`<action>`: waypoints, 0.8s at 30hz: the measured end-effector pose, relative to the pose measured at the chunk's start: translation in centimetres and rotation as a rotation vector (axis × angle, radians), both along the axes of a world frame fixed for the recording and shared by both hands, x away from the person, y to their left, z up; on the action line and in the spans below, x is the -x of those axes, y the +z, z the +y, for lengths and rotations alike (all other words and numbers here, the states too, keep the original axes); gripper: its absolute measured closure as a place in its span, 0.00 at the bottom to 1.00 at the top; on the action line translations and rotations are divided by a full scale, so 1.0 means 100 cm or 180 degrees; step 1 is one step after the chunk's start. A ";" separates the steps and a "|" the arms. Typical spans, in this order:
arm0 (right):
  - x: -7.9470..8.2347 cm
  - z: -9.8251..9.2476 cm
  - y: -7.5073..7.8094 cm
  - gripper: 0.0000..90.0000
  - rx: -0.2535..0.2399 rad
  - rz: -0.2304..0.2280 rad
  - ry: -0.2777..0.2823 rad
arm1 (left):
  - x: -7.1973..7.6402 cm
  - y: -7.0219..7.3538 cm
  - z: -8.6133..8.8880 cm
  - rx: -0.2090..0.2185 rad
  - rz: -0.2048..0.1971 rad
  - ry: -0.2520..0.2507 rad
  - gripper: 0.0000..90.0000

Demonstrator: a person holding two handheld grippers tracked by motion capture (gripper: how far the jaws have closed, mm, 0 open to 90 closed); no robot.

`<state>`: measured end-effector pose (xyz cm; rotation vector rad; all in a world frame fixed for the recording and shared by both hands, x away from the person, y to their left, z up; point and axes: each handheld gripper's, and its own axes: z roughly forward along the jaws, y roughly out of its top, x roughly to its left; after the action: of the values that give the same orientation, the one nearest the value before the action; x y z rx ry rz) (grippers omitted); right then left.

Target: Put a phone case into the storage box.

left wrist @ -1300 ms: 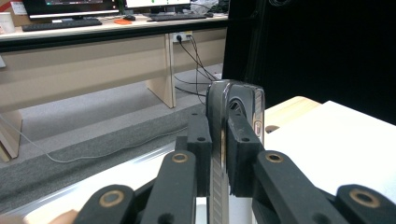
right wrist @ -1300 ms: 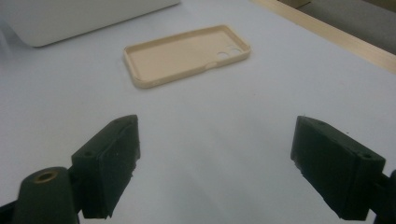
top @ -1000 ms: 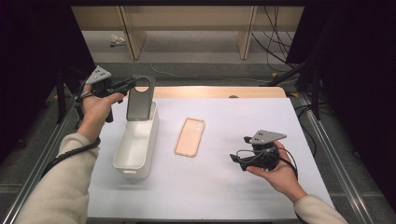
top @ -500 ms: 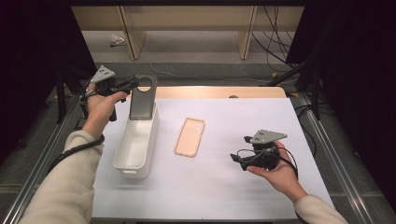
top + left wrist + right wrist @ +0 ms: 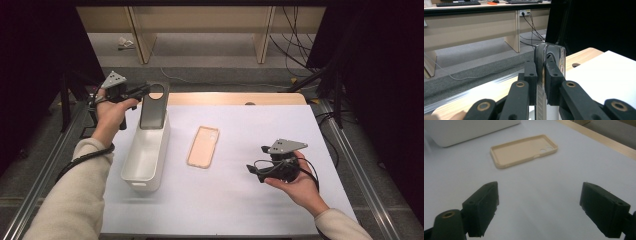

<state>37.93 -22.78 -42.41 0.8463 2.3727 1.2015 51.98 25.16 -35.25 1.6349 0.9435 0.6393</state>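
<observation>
**One dark case held upright over the bin, one peach case flat on the bench**

Two phone cases are in play. At the left, the left gripper (image 5: 145, 91) has its fingers (image 5: 531, 75) pinching the top edge of a dark phone case (image 5: 152, 107), near its round camera cut-out. This case stands almost upright, long axis close to vertical, cut-out end up, lower end down inside the far end of the white bin (image 5: 145, 155). The bin's long side runs near to far at the left of the white bench (image 5: 240, 200).

The step in hand looks like lowering the case into the bin. To do it well, I would keep the pinch firm, tip the top toward the near end so the case lies along the bin's length, and let go only once it rests on the floor.

In the middle, the peach phone case (image 5: 203, 146) lies flat, open side up, long axis near to far, cut-out at the far end.

At the right, the right gripper (image 5: 260, 171) hovers low with its fingers (image 5: 482, 207) spread wide and nothing between them, aimed toward the peach case.
</observation>
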 end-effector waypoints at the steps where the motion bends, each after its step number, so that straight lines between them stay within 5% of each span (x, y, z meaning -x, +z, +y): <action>1: 0.000 0.000 0.000 0.18 0.0000 0.0000 0.0000 | 0.000 0.000 0.000 -0.0002 0.0005 -0.0002 0.90; 24: 0.000 0.000 -0.001 0.18 0.0005 0.0009 0.0012 | -0.009 -0.016 0.000 -0.0049 0.0143 0.0073 0.90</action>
<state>37.90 -22.74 -42.46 0.8439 2.3783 1.2006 52.84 25.12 -36.85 1.6604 0.9934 0.6290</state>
